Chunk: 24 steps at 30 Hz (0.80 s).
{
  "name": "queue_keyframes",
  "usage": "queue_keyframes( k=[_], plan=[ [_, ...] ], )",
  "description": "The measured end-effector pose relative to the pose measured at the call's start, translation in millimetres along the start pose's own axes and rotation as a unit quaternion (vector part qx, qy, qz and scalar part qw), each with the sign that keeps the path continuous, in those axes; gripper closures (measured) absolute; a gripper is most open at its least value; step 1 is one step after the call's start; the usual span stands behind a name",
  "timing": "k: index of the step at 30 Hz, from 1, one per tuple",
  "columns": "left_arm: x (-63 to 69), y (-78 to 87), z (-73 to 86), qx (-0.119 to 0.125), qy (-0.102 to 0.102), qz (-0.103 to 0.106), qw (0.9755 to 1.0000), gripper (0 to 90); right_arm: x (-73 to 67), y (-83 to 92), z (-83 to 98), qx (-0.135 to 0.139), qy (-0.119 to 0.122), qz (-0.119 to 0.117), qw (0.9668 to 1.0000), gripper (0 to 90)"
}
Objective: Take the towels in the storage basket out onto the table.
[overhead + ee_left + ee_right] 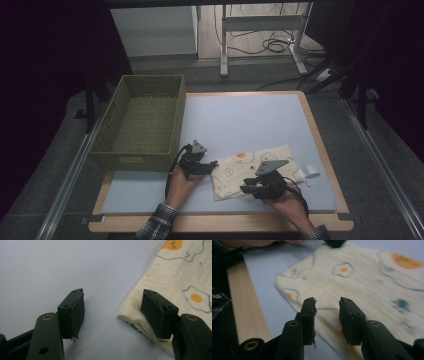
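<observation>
Cloth [255, 169], cream w/ fried-egg print, lies flat on the blue mat [240, 120] at the near edge, basket [142, 122] off to its left, small white bit [309, 172] just right of it.

Risks, my read: L gripper [212, 164] straddles the cloth's left corner; one jaw sits over the fabric, the other over bare mat. If it closes from here it may catch just the corner tip or only the top layer, so the cloth slips out on lift. R gripper [249, 189] is at the near edge; the gap is narrow, so it could push the hem and bunch it instead of taking it in. If one side grips and the other misses, cloth swings or drags.

Jaws: L open, nothing pressed. R also apart, narrower, cloth edge in front of the tips, pads not on it.

Pose: L hand comes in from bottom, gripper pointing right and low to the mat. R hand at bottom right, gripper pointing left along the near edge, also low; its view is blurred.
</observation>
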<state>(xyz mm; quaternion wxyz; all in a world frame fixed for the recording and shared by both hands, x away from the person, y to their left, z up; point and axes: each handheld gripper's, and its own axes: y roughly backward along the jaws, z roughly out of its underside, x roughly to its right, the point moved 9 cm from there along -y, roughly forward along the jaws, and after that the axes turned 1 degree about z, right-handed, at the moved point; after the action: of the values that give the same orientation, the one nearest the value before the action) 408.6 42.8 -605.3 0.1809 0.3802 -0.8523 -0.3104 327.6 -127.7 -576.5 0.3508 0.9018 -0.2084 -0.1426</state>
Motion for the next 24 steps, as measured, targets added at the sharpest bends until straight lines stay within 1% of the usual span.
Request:
queue_keyframes(
  k=[3, 5, 7, 10, 12, 13, 16, 18, 21, 22, 24],
  plan=[
    [0.0, 0.0, 0.0, 0.000, 0.000, 0.000, 1.0000, 35.6, -12.4, -11.0, -4.9, -0.004, 0.009, -0.018, 0.9998, 68.8],
    [0.0, 0.0, 0.0, 0.000, 0.001, 0.000, 1.0000, 35.6, -23.6, -20.6, -10.9, -0.005, 0.015, -0.035, 0.9993, 69.2],
    [-0.1, 0.0, 0.0, 0.000, 0.001, 0.000, 1.0000, 35.6, -30.4, -26.1, -14.7, -0.006, 0.018, -0.043, 0.9989, 69.2],
    [-0.1, 0.0, 0.0, 0.000, 0.001, 0.000, 1.0000, 35.7, -44.3, -37.8, -22.8, -0.008, 0.030, -0.056, 0.9980, 69.1],
    [-0.2, 0.0, 0.0, 0.000, 0.000, 0.000, 1.0000, 35.7, -51.5, -44.0, -26.5, -0.011, 0.036, -0.061, 0.9974, 66.7],
    [-0.1, 0.0, 0.0, 0.000, 0.001, 0.000, 1.0000, 35.7, -54.1, -46.9, -27.4, -0.014, 0.039, -0.060, 0.9974, 64.6],
    [-0.2, 0.2, 0.1, -0.001, 0.001, 0.000, 1.0000, 35.8, -57.5, -54.3, -26.7, -0.023, 0.051, -0.044, 0.9975, 59.4],
    [-0.4, 0.1, 0.0, 0.000, 0.001, 0.000, 1.0000, 35.8, -58.4, -57.8, -23.7, -0.030, 0.052, -0.038, 0.9975, 58.9],
    [-0.4, 0.0, -0.1, 0.001, 0.003, 0.001, 1.0000, 35.8, -59.7, -58.8, -22.6, -0.026, 0.059, -0.029, 0.9975, 59.0],
    [-0.4, 0.0, -0.1, 0.000, 0.003, 0.001, 1.0000, 35.8, -60.3, -59.1, -22.3, -0.027, 0.066, -0.022, 0.9972, 60.5],
    [-0.4, 0.0, 0.0, 0.000, 0.002, 0.001, 1.0000, 35.8, -60.9, -59.6, -21.5, -0.026, 0.084, 0.002, 0.9961, 67.0]
  ],
)
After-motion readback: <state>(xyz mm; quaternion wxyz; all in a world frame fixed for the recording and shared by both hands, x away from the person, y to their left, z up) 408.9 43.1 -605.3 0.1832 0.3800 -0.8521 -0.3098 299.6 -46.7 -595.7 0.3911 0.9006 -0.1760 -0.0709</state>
